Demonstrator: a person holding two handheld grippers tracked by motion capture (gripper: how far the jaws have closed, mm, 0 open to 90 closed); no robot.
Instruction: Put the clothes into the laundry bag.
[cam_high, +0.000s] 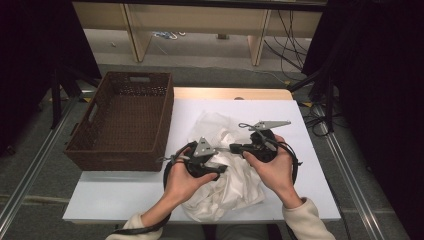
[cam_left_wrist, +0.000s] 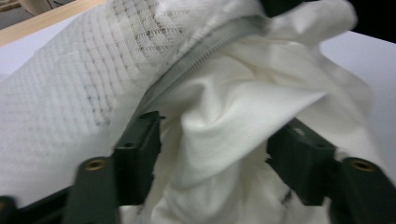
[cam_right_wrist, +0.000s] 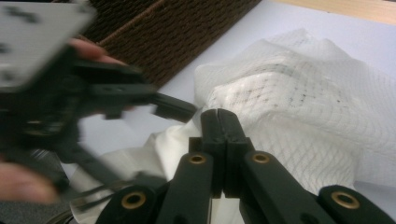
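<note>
White mesh laundry bag, crumpled on the table in front of me.

I see the white laundry bag (cam_high: 227, 172) lying in a loose, rumpled heap on the white table top, just right of the wicker basket. One part is open netting with a grid weave (cam_right_wrist: 299, 98); the rest is plain, smooth white cloth bunched in soft folds (cam_left_wrist: 233, 121). A grey zip (cam_left_wrist: 205, 56) runs slantwise between the mesh and the plain cloth.

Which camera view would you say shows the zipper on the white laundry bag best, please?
The left gripper view: the zipper runs close up across the white laundry bag. The high view and the right gripper view show the bag's cloth, but I cannot make out a zipper there.
</note>
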